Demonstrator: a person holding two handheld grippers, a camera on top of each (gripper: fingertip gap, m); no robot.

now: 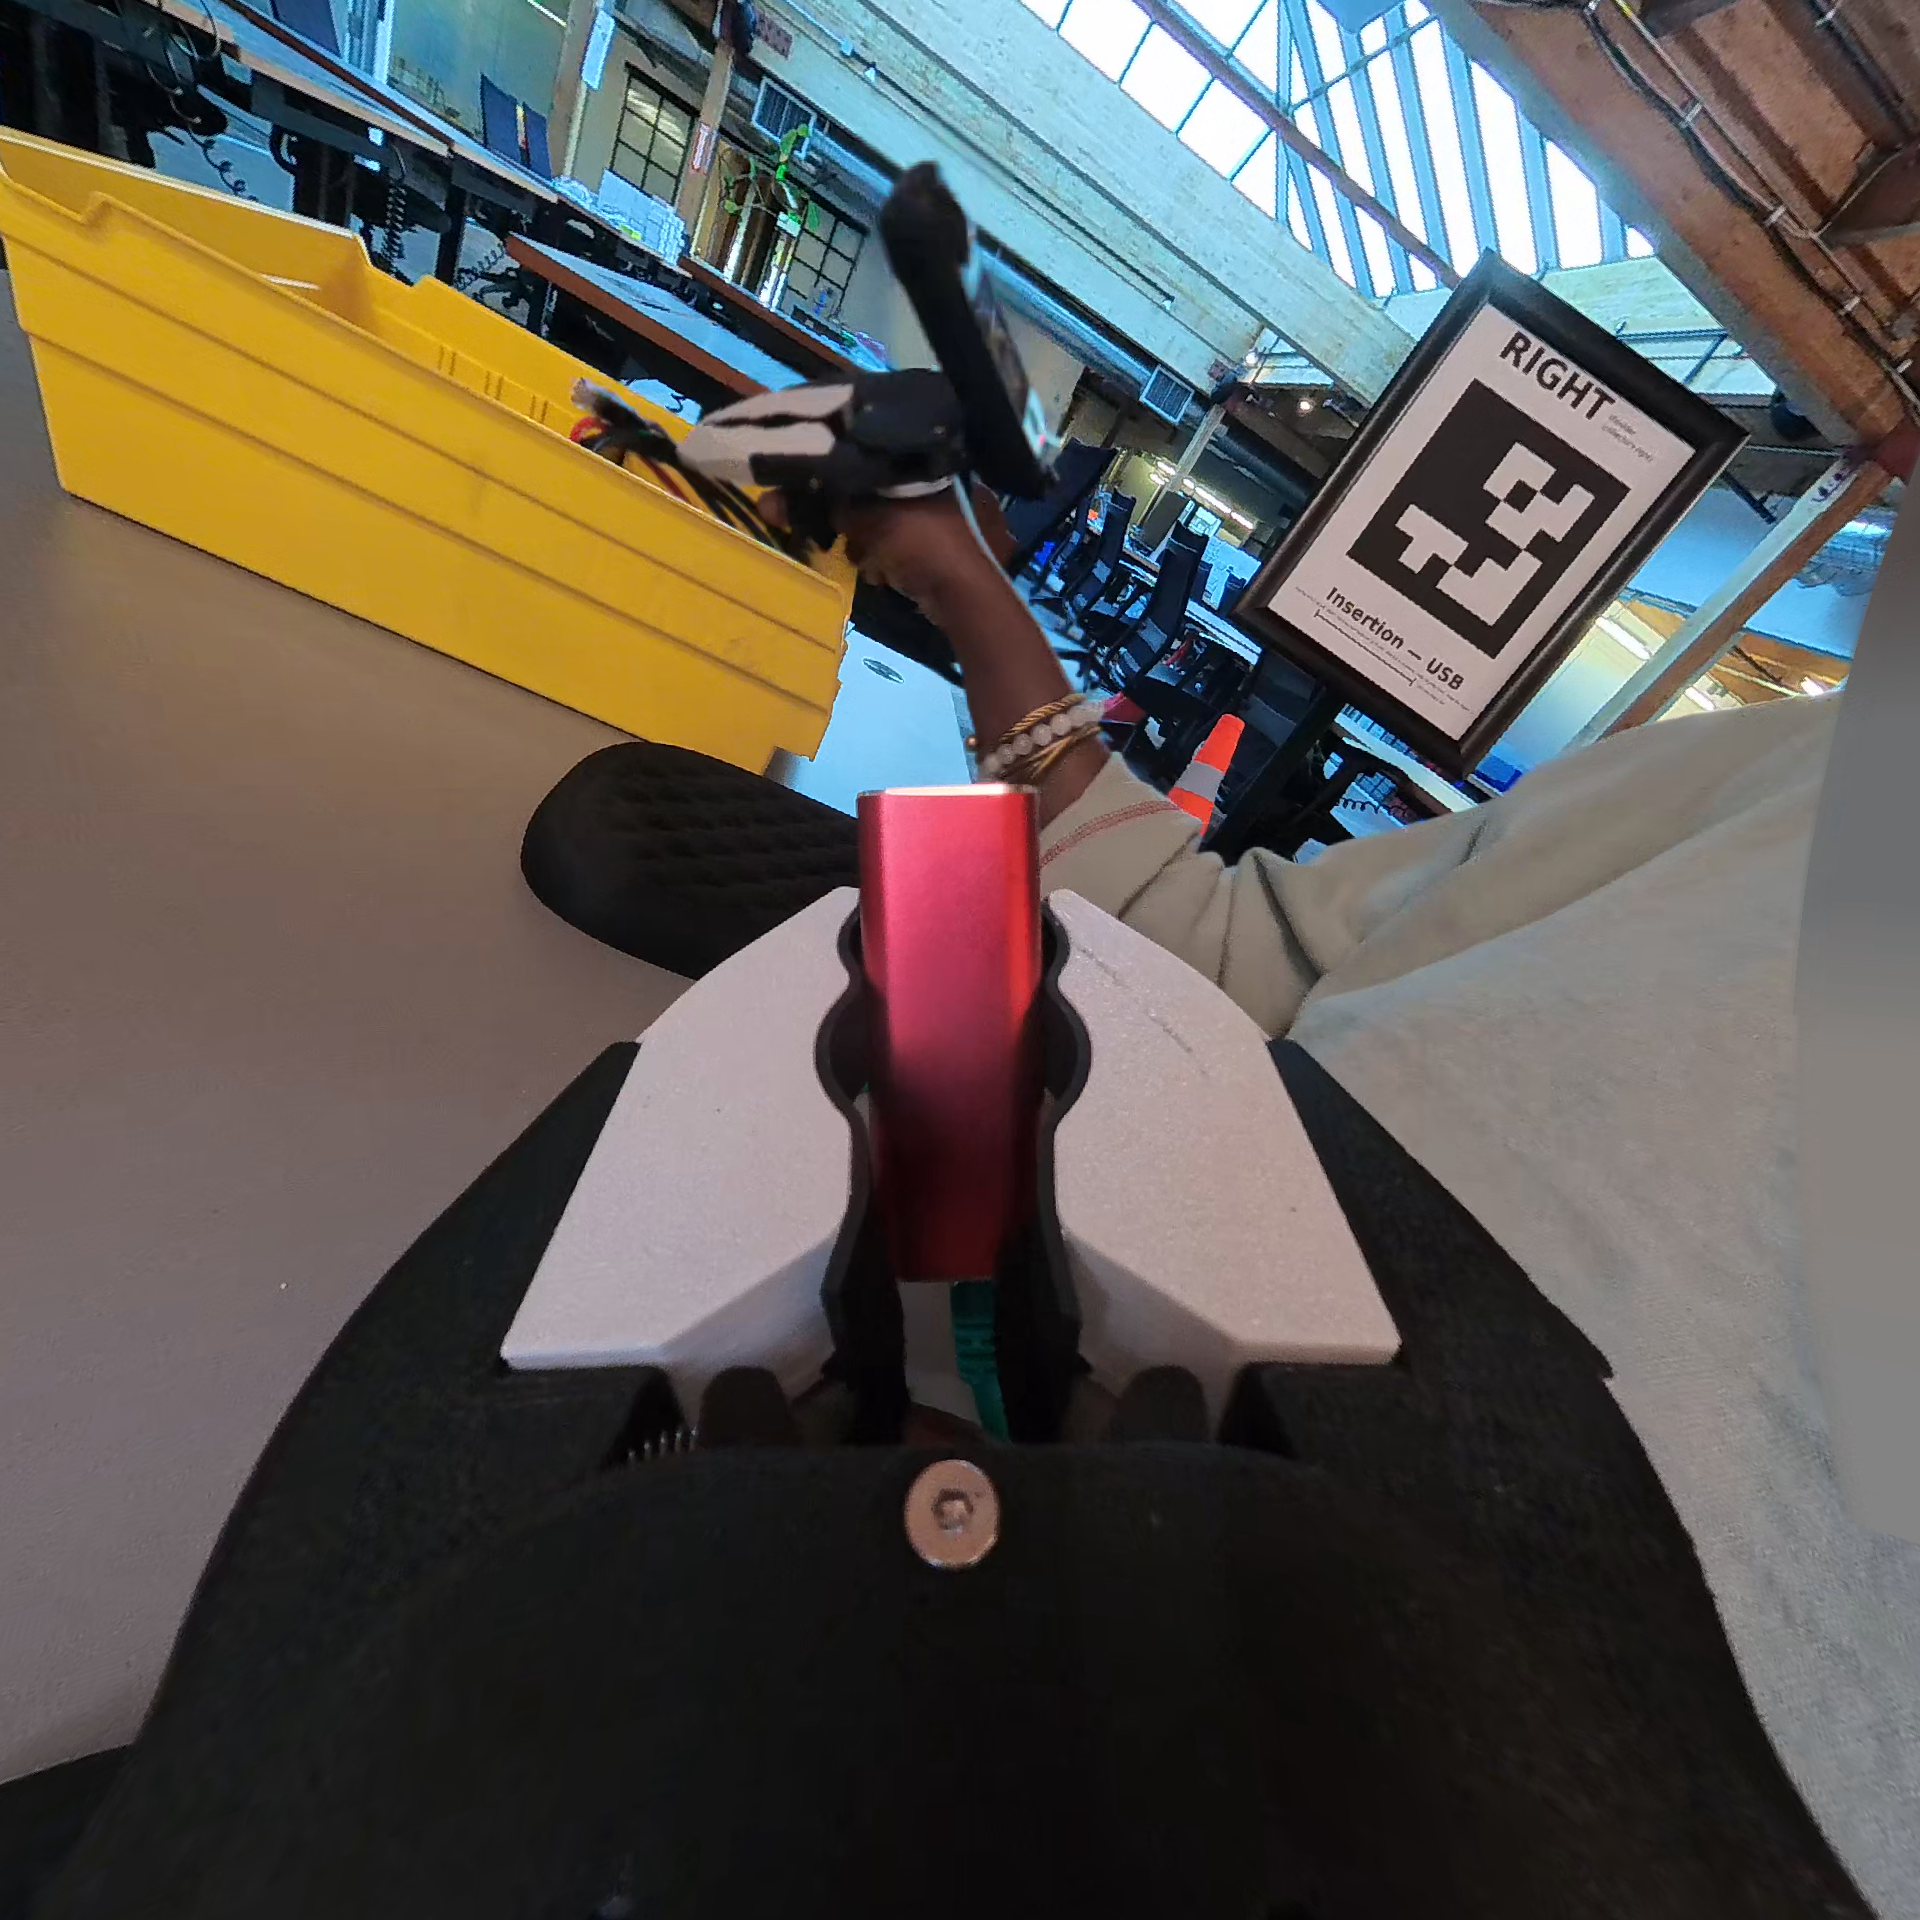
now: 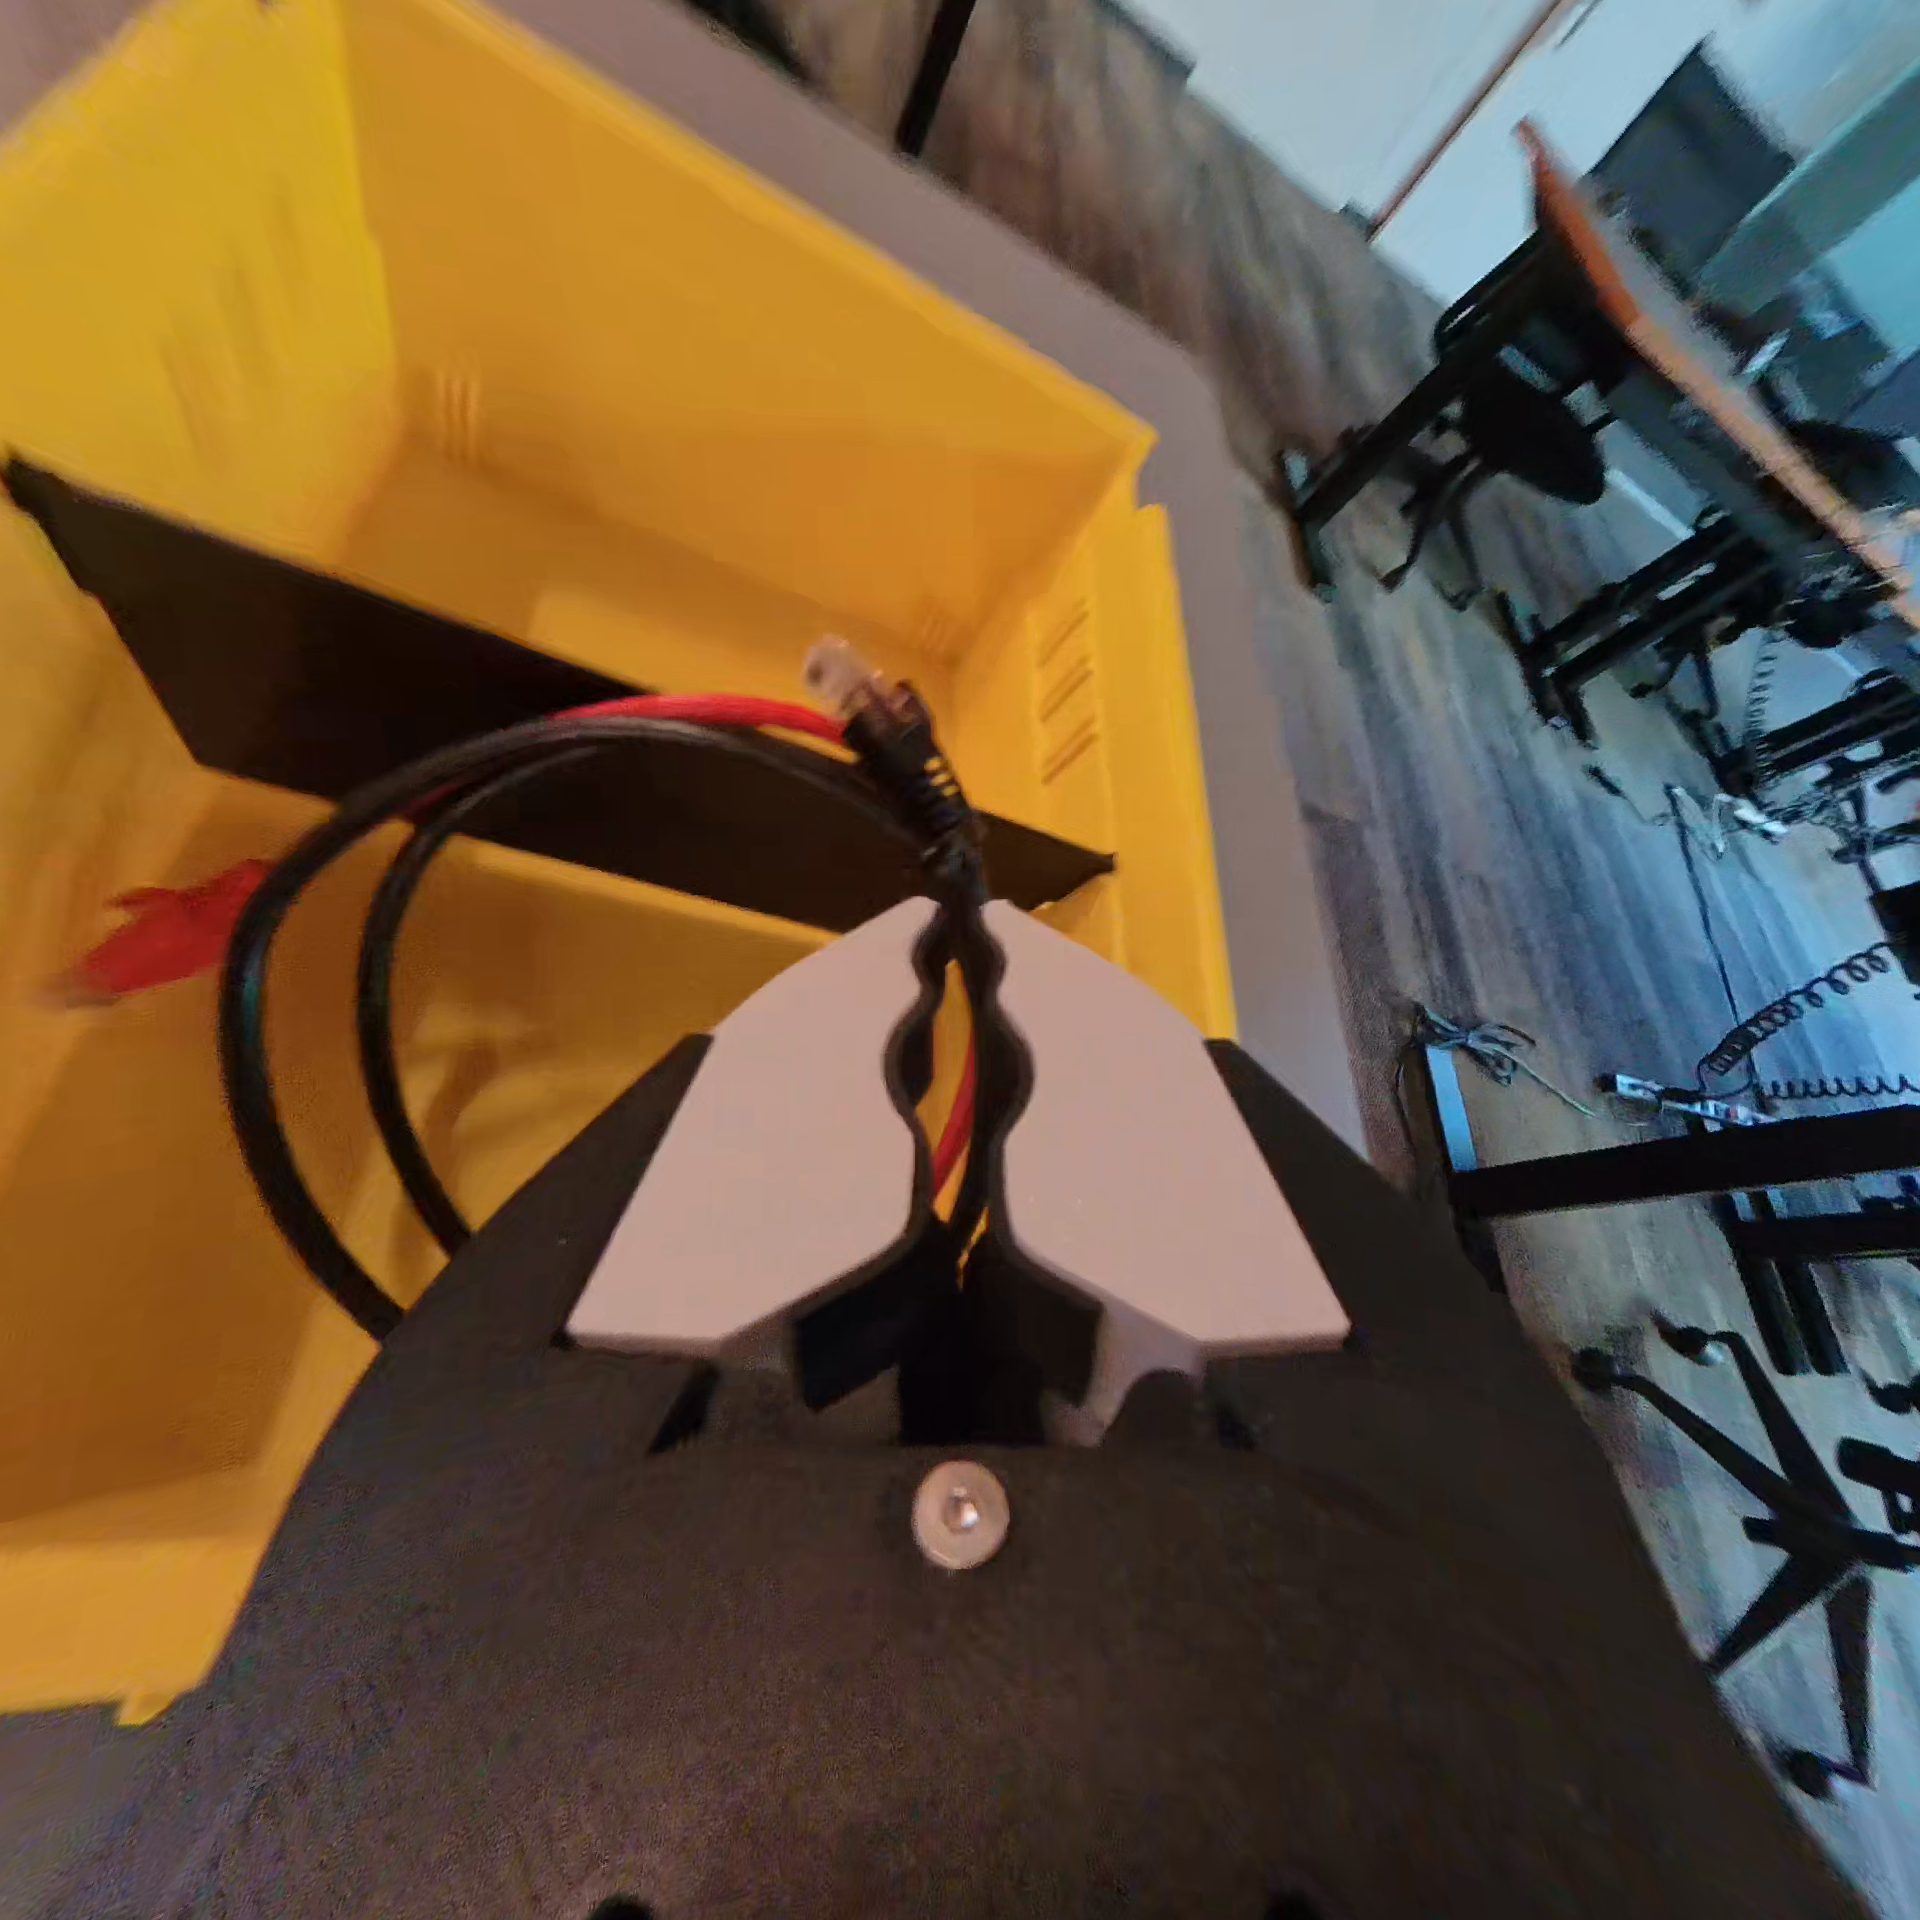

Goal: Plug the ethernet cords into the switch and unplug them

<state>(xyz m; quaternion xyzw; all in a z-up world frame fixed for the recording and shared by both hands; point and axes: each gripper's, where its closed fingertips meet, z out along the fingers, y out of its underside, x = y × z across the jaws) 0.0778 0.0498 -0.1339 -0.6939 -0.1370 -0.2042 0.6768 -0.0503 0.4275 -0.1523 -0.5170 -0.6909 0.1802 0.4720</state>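
My left gripper is shut on a red metal switch that stands upright between its white fingers; a green cord is plugged into its near end. My right gripper is shut on a black ethernet cord and a red cord, held above the yellow bin. The black cord's clear plug points up past the fingertips, and a red plug dangles at the left. The right gripper also shows in the left wrist view, raised over the bin with the cords.
The yellow bin sits on the grey table and has a black divider. A black chair back stands at the table edge. A framed marker sign stands at the right. A person's sleeve fills the right side. There is about 40 cm between the tips of the two grippers.
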